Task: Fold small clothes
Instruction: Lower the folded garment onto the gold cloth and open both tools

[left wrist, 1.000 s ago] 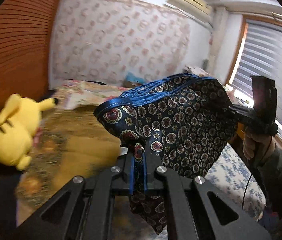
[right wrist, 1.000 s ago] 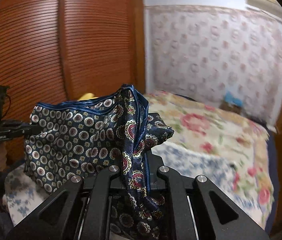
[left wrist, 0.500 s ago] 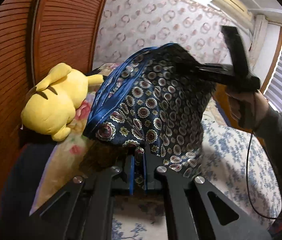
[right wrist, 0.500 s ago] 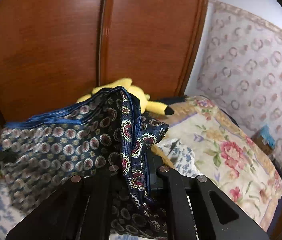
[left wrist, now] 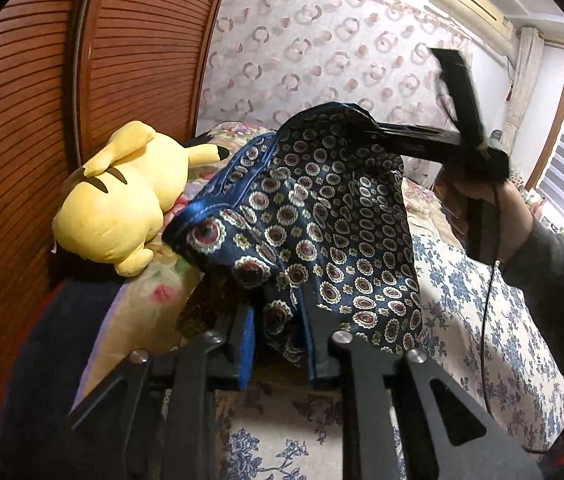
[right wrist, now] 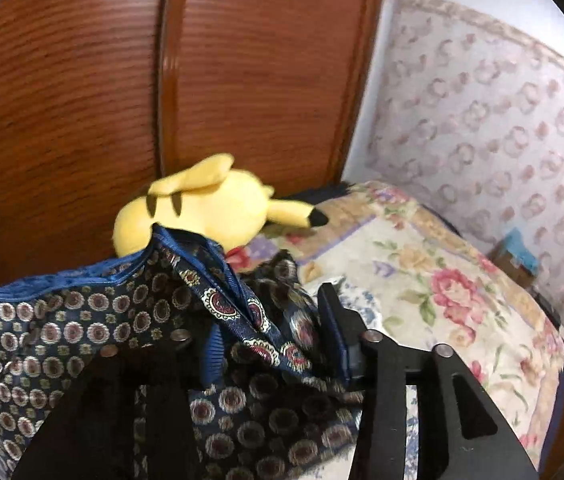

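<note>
Wardrobe doors (right wrist: 81, 100) and a yellow plush toy (left wrist: 121, 196) hem the bed's (left wrist: 482, 320) far side; flowered bedding lies free rightward. The navy patterned shorts (left wrist: 322, 232) hang between left gripper (left wrist: 277, 344) and right gripper (right wrist: 269, 340), waistband running crosswise; both jaws have just been opening, cloth loose between them
</note>
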